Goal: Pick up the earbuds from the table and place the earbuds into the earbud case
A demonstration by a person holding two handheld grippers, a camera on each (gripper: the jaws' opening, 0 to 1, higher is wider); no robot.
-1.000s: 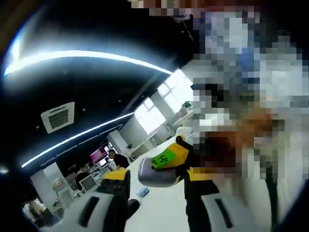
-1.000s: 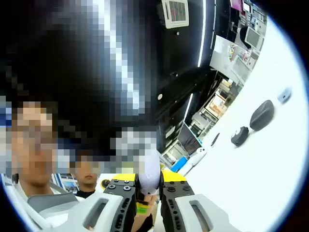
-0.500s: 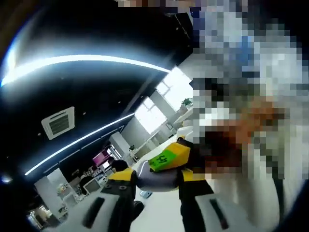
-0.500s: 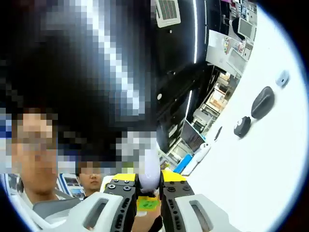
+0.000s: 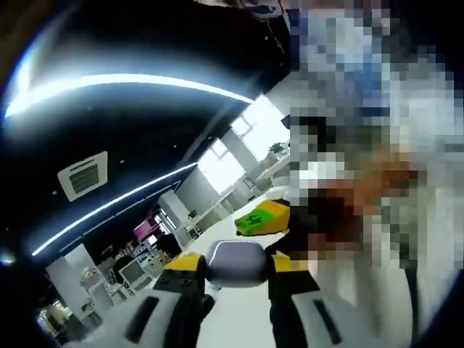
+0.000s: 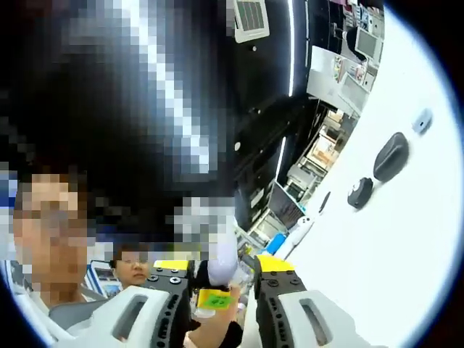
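White table [image 6: 406, 239] behind; left tongs [image 5: 233, 272] gripping earbud case [image 5: 235, 261].

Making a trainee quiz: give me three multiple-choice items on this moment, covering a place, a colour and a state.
1. Where is the earbud case? A on the table B between the left hand-held gripper jaws C on a shelf
2. Sticker colour on the right hand-held gripper? A red B green C blue
3. Right hand-held gripper's jaws? A apart B pressed together C gripping a pen
B, the jaws clamp it; B, it shows green; A, a gap shows between them.
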